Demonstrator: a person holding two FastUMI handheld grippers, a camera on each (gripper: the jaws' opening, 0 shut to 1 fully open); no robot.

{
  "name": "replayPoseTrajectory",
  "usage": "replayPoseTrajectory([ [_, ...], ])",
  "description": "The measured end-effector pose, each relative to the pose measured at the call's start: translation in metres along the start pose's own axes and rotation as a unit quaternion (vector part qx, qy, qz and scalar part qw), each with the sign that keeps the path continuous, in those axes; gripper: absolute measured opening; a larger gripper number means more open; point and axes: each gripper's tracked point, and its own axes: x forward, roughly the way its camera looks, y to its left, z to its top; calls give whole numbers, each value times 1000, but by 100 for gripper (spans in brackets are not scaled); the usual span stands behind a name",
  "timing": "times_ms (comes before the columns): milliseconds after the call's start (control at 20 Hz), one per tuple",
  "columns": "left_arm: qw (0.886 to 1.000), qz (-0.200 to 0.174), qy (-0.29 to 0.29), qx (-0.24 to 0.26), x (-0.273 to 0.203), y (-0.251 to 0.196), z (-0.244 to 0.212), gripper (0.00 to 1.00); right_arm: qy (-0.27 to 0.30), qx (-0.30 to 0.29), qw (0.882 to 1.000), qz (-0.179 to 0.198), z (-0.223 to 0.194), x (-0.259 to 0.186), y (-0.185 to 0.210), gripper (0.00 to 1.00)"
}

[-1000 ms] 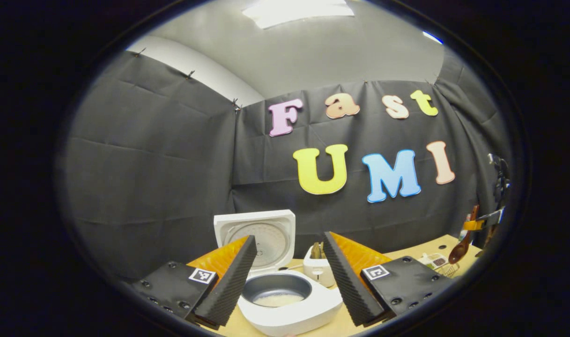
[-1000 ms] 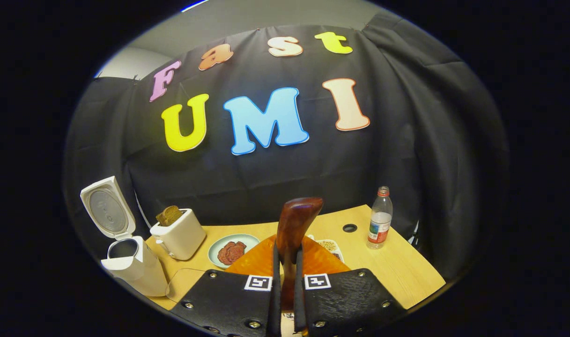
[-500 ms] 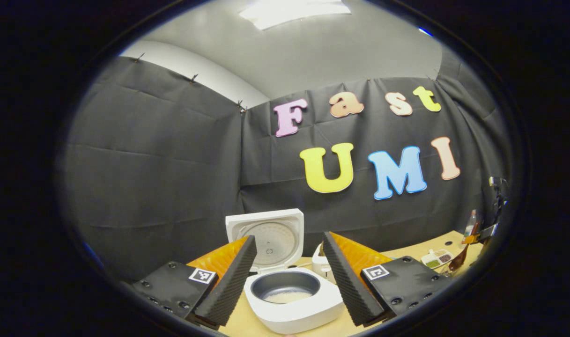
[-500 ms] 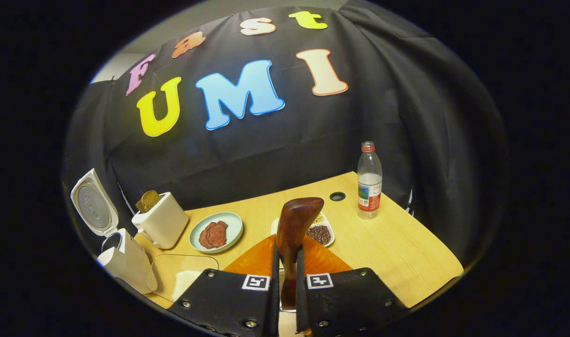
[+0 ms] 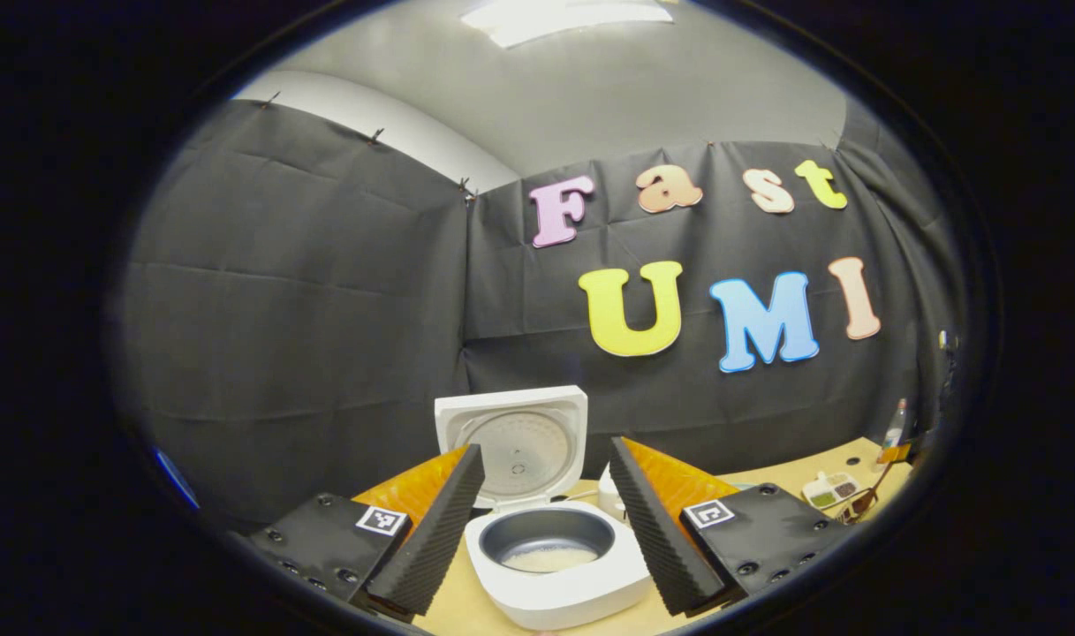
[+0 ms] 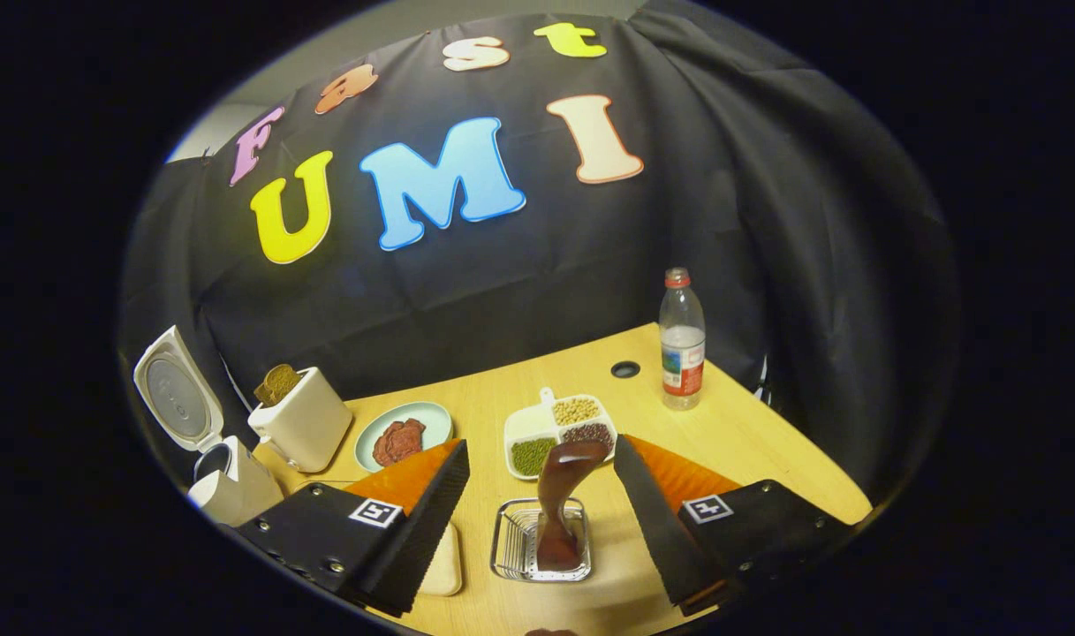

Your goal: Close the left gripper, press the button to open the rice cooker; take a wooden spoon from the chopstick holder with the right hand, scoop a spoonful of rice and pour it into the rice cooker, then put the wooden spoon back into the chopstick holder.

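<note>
Both grippers have their fingers spread apart, gripping nothing. Right gripper [image 6: 541,517], bottom centre of the right gripper view: the dark brown wooden spoon [image 6: 562,499] stands between the open fingers without touching either — its lower end sits in the square wire-mesh chopstick holder [image 6: 518,548] on the light wooden table [image 6: 749,450], bowl end up. Just above it in the frame, a white four-compartment dish of beans and grains [image 6: 559,424]; left of that a pale green plate with reddish meat [image 6: 403,437], then a white toaster holding bread [image 6: 303,428]. Clear plastic water bottle with red cap [image 6: 681,340] upper right of the table. Left gripper [image 5: 546,517], bottom centre of the left gripper view: white rice cooker [image 5: 555,579] between the fingers, lid up, some white rice in the grey inner pot [image 5: 548,539].
</note>
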Motion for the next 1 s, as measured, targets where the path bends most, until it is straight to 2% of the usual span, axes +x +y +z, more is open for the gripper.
replayPoseTrajectory([
  [250, 1000, 14, 11, 8, 46, 12, 3, 100, -92, -86, 992, -25, 61, -52, -5, 99],
  [400, 1000, 20, 11, 11, 79, 22, 10, 98, -125, -86, 988, -24, 81, -82, -3, 99],
  [450, 1000, 24, 10, 11, 90, 25, 14, 98, -131, -79, 988, -28, 84, -90, -5, 99],
  [500, 1000, 27, 9, 9, 101, 30, 17, 92, -135, -77, 987, -35, 84, -94, -9, 99],
  [550, 1000, 28, 6, 6, 113, 32, 22, 98, -136, -77, 987, -43, 83, -99, -13, 99],
  [650, 1000, 30, 3, 0, 137, 37, 32, 96, -134, -83, 986, -59, 78, -109, -22, 99],
  [700, 1000, 30, 3, -4, 150, 39, 36, 100, -133, -85, 985, -67, 75, -114, -27, 99],
  [750, 999, 33, 3, -10, 162, 42, 40, 92, -133, -87, 985, -74, 72, -119, -31, 99],
  [800, 999, 35, 4, -14, 175, 45, 43, 98, -132, -86, 984, -81, 69, -125, -36, 99],
  [850, 999, 36, 8, -18, 189, 47, 44, 92, -128, -84, 984, -88, 65, -129, -41, 99],
  [900, 999, 38, 13, -20, 203, 49, 44, 92, -125, -80, 984, -94, 62, -133, -45, 99],
  [950, 999, 38, 20, -19, 216, 50, 43, 98, -123, -76, 984, -102, 59, -137, -49, 99],
  [1000, 999, 38, 21, -17, 230, 51, 42, 98, -122, -74, 984, -109, 56, -141, -53, 99],
])
